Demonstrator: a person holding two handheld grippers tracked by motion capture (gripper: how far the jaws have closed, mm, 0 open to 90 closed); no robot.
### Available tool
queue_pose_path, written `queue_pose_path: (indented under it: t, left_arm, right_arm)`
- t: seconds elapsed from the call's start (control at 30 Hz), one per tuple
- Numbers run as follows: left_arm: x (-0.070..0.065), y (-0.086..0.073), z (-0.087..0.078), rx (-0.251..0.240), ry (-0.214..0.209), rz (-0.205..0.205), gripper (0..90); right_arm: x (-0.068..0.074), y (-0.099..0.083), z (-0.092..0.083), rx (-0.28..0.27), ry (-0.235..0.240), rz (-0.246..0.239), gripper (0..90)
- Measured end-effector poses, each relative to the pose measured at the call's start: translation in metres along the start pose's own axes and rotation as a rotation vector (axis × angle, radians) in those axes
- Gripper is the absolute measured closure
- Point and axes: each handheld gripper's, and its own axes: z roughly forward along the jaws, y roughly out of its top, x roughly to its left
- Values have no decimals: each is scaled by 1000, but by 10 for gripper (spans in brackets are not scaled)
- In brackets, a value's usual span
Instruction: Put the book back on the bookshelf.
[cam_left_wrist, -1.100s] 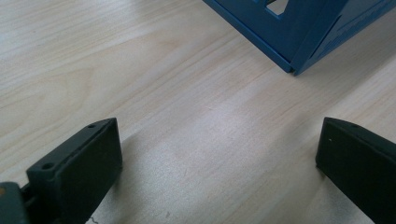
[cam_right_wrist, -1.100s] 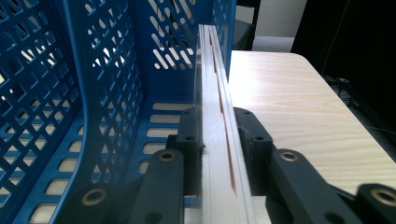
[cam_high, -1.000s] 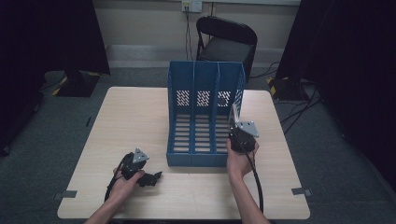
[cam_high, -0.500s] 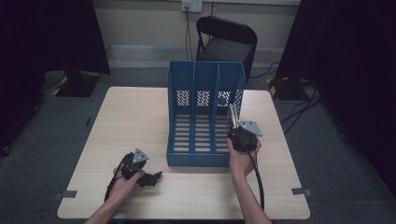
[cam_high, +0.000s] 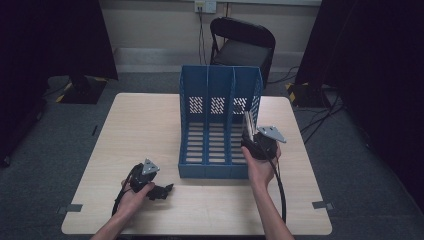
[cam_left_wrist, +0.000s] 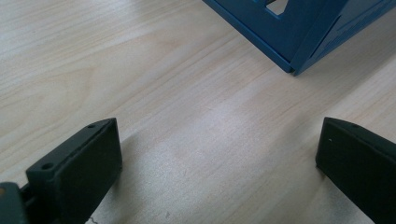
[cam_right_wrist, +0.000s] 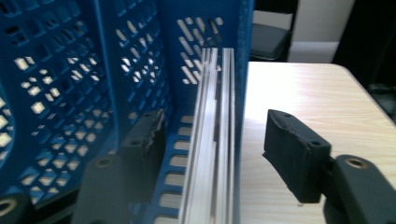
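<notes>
Two grippers: one per hand, at a table (cam_high: 150, 120)
Left gripper (cam_left_wrist: 219, 158): rests on the table before the rack (cam_high: 220, 125), jaws wide apart, nothing between
Right gripper (cam_right_wrist: 215, 140): jaws have just been opening, pads clear of the rail
Rail (cam_right_wrist: 212, 140): metal, leaning upright in the rack's right compartment, between the right jaws

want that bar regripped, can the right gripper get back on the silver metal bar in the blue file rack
Probably yes: the right gripper has just been opening, and the silver metal bar stands between its jaws, untouched, against the blue plastic file rack wall. Nothing blocks it.

blue rack (cam_high: 220, 125) blocks centre, sides free
</notes>
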Motion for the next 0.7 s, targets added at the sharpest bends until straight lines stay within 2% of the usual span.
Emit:
queue_pose_path:
  t: [0.13, 0.2, 0.27, 0.33, 0.4, 0.47, 0.63, 0.7]
  left_arm:
    - [0, 0, 0, 0, 0, -2, 0]
    - [0, 0, 0, 0, 1, 0, 0]
    - [0, 0, 0, 0, -1, -2, 0]
    - [0, 0, 0, 0, -2, -2, 0]
    - [0, 0, 0, 1, -2, -1, 0]
    - [0, 0, 0, 1, -2, 1, 0]
    - [1, 0, 0, 2, -5, 4, 0]
    - [1, 0, 0, 1, -12, 9, 0]
  right_arm:
    - [-3, 3, -1, 1, 27, 0, 282]
    - [-5, 3, 0, 15, 58, 8, 232]
    - [-10, 3, 1, 20, 114, 19, 187]
    - [-13, 3, -1, 18, 131, 23, 149]
    - [-16, 2, -1, 30, 164, 30, 139]
    - [-18, 2, -2, 47, 162, 17, 139]
    - [-21, 2, -10, 37, 187, -9, 139]
    - [-21, 1, -13, 68, 209, -19, 139]
